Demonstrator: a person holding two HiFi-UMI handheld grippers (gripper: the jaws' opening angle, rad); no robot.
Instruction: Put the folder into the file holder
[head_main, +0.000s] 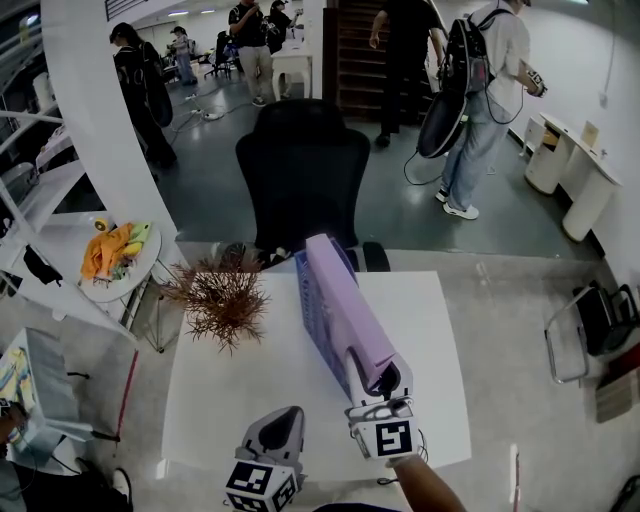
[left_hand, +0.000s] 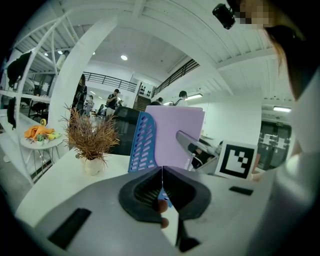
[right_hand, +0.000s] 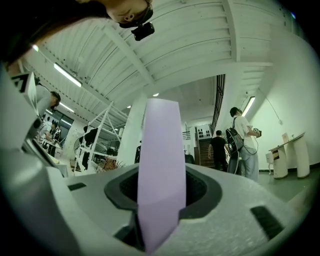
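At white table (head_main: 220, 390) centre, my right tongs (head_main: 383, 380) pinch the flat lilac folder (head_main: 345, 300), angled toward twelve o'clock along the blue slotted file holder (head_main: 314, 305); I judge insertion underway, next lower squarely and release; left tongs (head_main: 283, 420) pressed together, empty.

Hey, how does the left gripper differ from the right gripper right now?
The left gripper has its jaws shut together on nothing; the right gripper is clamped on the end of the flat lilac folder. The left gripper sits back by the white table's near edge; the right gripper reaches further forward, holding the folder at the blue perforated plastic file holder. Both are the same grey two-jaw hand tool.
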